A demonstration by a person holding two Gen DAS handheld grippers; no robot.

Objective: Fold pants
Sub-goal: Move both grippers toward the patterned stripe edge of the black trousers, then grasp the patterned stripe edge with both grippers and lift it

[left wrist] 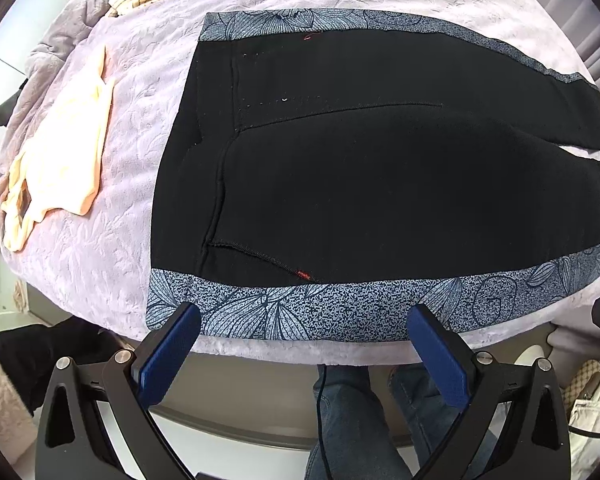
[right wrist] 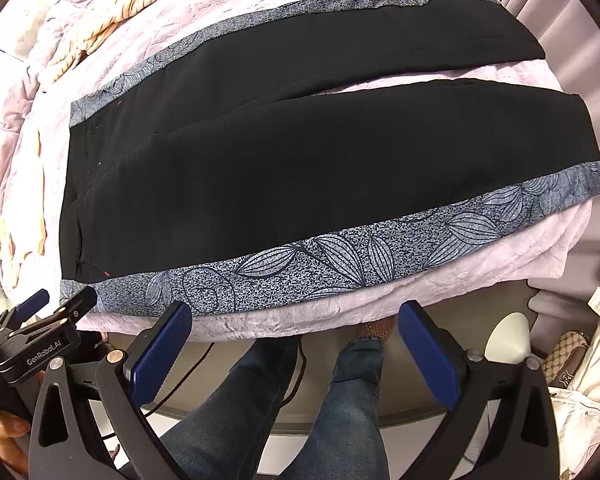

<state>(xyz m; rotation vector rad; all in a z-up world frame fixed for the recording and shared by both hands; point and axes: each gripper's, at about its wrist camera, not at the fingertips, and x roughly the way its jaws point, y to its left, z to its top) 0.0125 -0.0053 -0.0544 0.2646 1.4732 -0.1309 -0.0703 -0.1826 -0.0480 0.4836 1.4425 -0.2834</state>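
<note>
In the left wrist view, the pants (left wrist: 360,168) lie spread flat across the middle of the frame on a lilac bedspread (left wrist: 124,248), waistband toward the left and the two legs running off to the right. A patterned grey-blue stripe (left wrist: 300,308) runs along the lower edge, right at the bed's near side. The left gripper (left wrist: 304,320) sits at the bottom centre with its blue fingers (left wrist: 168,352) spread wide and nothing between them, lined up on that stripe near the waist, probably so it can pinch the near edge. A peach garment (left wrist: 64,148) lies at the left, well apart from the pants.

In the right wrist view, the pants (right wrist: 300,168) fill the centre, legs parted in a narrow V toward the upper right. The right gripper (right wrist: 296,320) at the bottom centre is also wide open and empty, just short of the stripe (right wrist: 340,256) further down the leg. The left gripper (right wrist: 40,320) shows at the lower left, so the two likely mean to lift the near leg together and fold it over the far one.
</note>
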